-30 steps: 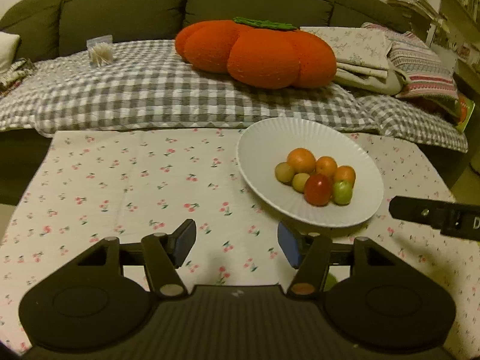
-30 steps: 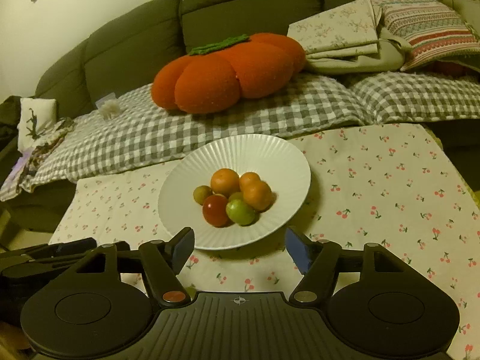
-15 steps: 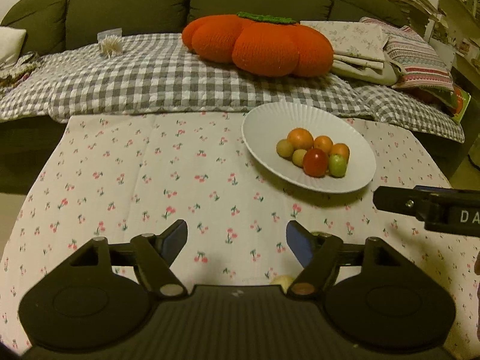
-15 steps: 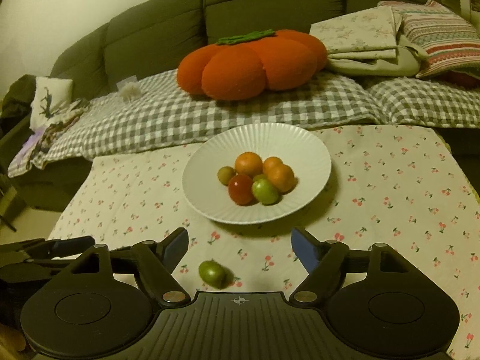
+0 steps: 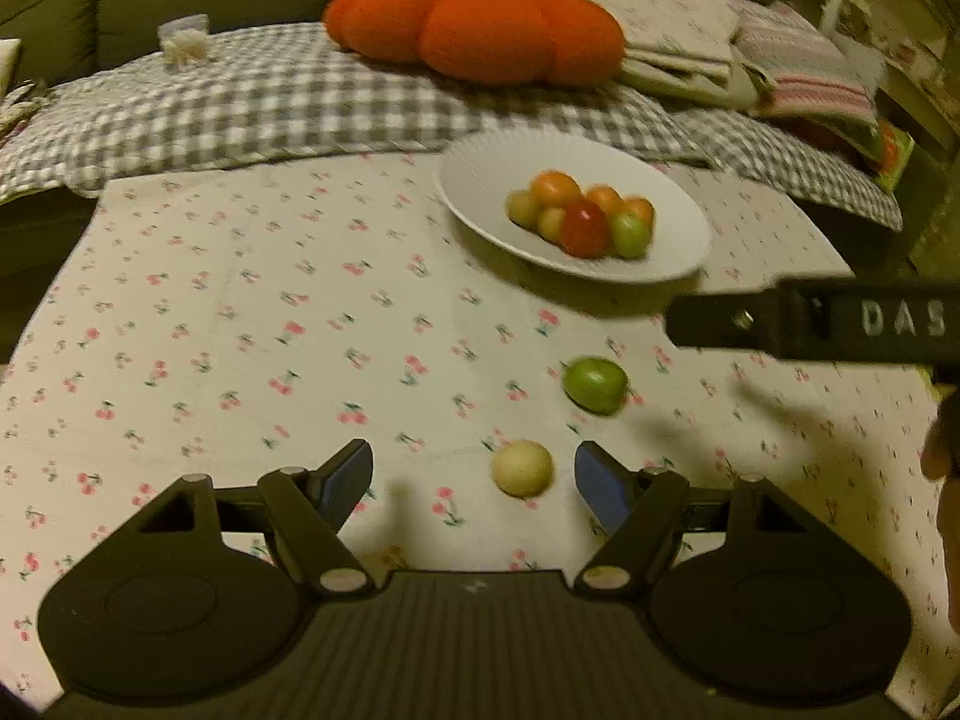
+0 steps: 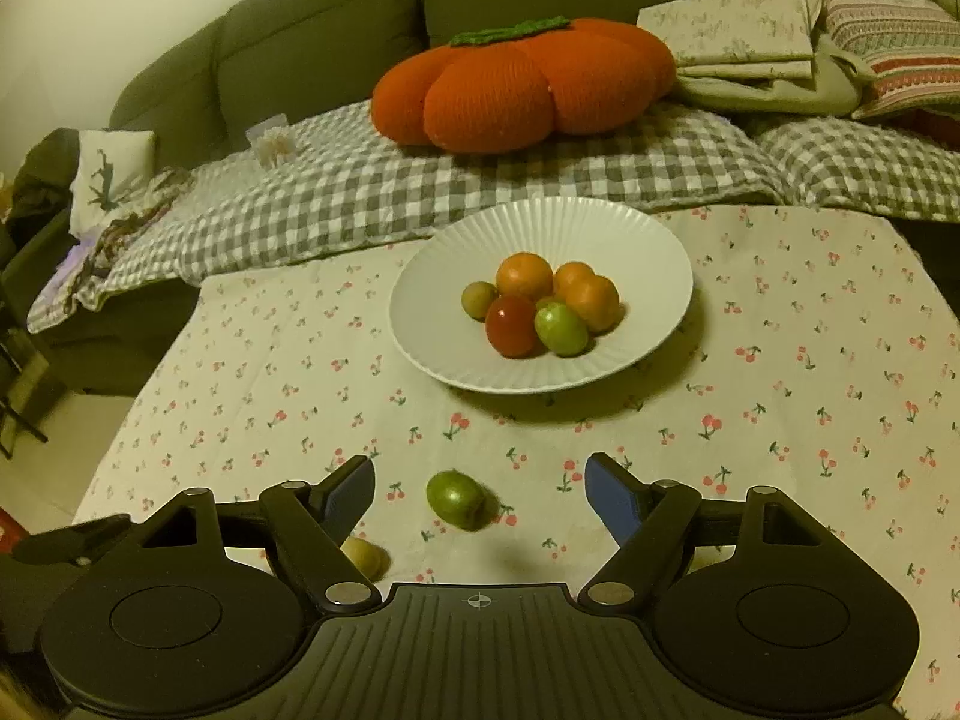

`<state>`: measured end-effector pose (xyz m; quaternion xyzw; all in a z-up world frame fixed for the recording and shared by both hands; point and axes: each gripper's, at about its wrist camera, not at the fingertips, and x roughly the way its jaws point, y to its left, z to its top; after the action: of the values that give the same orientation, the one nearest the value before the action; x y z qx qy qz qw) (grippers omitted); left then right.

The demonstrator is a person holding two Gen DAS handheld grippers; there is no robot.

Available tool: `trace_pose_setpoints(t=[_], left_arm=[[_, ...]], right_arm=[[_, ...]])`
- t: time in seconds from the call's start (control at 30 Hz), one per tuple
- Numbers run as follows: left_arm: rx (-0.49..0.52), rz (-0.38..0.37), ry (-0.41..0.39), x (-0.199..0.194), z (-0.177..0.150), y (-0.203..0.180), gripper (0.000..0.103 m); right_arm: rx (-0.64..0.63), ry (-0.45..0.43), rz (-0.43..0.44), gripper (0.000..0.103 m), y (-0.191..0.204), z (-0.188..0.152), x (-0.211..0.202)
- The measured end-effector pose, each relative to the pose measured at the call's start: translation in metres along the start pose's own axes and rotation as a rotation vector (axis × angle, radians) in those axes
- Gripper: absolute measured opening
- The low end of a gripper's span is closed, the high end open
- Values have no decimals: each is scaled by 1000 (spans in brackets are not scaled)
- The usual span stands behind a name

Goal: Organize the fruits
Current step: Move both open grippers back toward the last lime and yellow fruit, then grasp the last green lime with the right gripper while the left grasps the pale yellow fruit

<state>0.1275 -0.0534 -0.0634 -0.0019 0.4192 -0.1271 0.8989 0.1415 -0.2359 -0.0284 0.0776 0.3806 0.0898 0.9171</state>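
Observation:
A white ribbed plate (image 6: 654, 252) (image 5: 480, 168) on the cherry-print tablecloth holds several orange, green and red fruits (image 6: 543, 306) (image 5: 582, 219). Two fruits lie loose on the cloth: a green one (image 6: 456, 499) (image 5: 595, 385) and a pale yellow one (image 5: 522, 468) (image 6: 365, 558). My left gripper (image 5: 474, 480) is open just above the cloth, the pale fruit between its fingers but untouched. My right gripper (image 6: 480, 486) is open with the green fruit lying between its fingers, not touching them. The right gripper's body shows in the left wrist view as a black bar (image 5: 816, 324).
Behind the table a green sofa carries a grey checked blanket (image 6: 480, 180), an orange pumpkin cushion (image 6: 522, 90) (image 5: 480, 30) and folded linens (image 6: 780, 42). The table edge drops off at the left (image 6: 120, 420). A person's hand (image 5: 942, 480) shows at the right edge.
Both grippers have drawn back from the plate toward the table's near side. The green and pale yellow fruits, hidden or barely seen before, now lie in view between the fingers.

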Motion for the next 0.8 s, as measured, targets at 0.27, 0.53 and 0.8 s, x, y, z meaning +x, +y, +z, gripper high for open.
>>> trace_pose_setpoints(t=[0.27,0.53,0.8], left_arm=[[29,7,20,15,-6,-10,73],[51,-5,50,30,-11,-14,44],[109,1,31,32,-11,-22,25]], right_arm=[[4,29,-4,79,0,-4,9],[5,41,-5,79,1,-5,15],[-8,56,-5,79,3,-8,22]])
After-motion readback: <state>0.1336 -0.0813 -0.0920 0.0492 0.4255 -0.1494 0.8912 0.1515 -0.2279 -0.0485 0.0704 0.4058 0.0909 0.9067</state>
